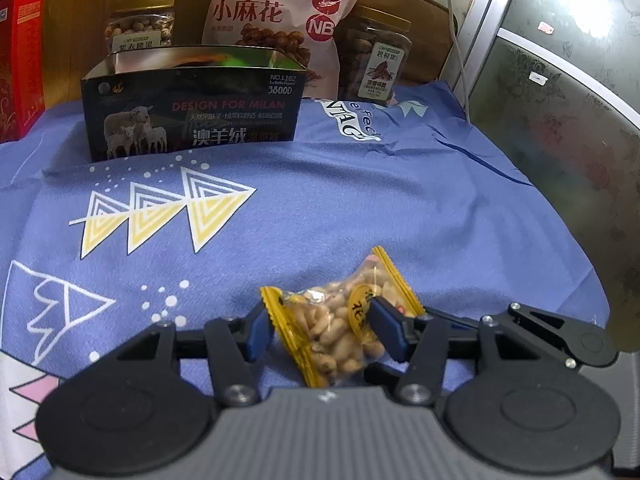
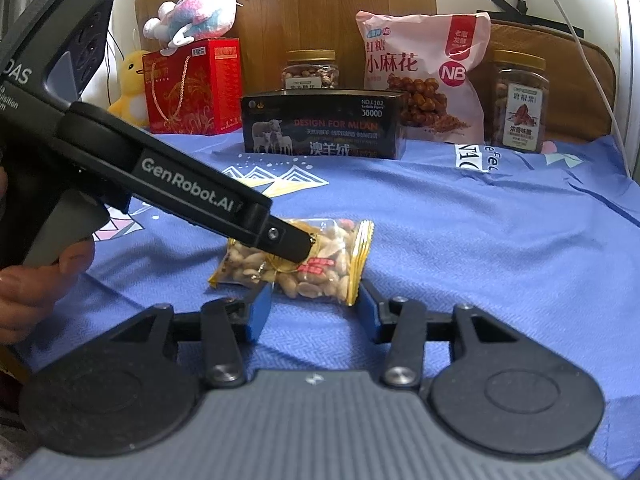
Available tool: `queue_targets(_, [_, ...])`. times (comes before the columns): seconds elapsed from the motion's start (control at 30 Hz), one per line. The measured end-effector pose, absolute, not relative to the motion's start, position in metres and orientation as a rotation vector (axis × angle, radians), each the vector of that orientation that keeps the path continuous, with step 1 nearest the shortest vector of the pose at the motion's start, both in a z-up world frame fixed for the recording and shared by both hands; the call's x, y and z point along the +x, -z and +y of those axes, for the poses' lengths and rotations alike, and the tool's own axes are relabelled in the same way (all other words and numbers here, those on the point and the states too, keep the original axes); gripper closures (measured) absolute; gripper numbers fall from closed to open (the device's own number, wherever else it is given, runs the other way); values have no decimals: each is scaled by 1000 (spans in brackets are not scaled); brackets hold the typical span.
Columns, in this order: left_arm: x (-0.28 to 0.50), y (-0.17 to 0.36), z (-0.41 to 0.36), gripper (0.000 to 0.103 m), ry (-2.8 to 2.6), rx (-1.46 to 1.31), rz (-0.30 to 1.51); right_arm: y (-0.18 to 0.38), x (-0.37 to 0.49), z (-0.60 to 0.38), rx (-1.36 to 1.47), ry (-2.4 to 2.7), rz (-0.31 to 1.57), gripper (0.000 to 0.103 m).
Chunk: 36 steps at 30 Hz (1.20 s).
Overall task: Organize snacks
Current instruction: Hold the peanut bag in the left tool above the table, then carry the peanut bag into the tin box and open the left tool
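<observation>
A small clear peanut packet (image 1: 340,332) with yellow edges lies on the blue cloth (image 1: 320,208). My left gripper (image 1: 320,330) has its blue pads around the packet, touching both sides. In the right wrist view the same packet (image 2: 316,264) lies just ahead of my right gripper (image 2: 314,312), which is open and empty, with the left gripper's arm (image 2: 192,196) reaching over the packet from the left. An open black box (image 1: 192,116) printed "DESIGN FOR MILAN" stands at the back; it also shows in the right wrist view (image 2: 324,128).
Behind the box stand a pink snack bag (image 2: 420,76), two nut jars (image 2: 312,70) (image 2: 520,100) and a red gift box (image 2: 192,88) with plush toys (image 2: 196,12). A white cable (image 2: 580,48) hangs at the right. A frosted panel (image 1: 560,100) borders the cloth's right side.
</observation>
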<state>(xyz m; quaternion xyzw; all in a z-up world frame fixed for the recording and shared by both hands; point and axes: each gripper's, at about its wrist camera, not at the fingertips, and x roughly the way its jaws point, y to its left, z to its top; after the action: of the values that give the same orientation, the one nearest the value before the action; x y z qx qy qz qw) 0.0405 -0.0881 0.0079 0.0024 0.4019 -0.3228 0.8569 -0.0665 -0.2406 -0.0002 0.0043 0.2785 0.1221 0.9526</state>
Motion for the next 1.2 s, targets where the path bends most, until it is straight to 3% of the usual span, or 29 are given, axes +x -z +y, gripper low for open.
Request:
queue_targets(0.4, [40,-8,-88,50,677,8,844,-1,-65,-249,24,-216,571,51])
queue_targets(0.5, [40,-8,-88,49,677,8,844,-1,-64,-243,-8,-232,576,43])
queue_targets(1.13, [48,-4,-57,46,805,-155,910,0,-61,-243,-65,-236,570,37])
queue_targets(1.2, [46,-3,-62,50,807,-137,884,0,-60,-241,-69,-234,573,38])
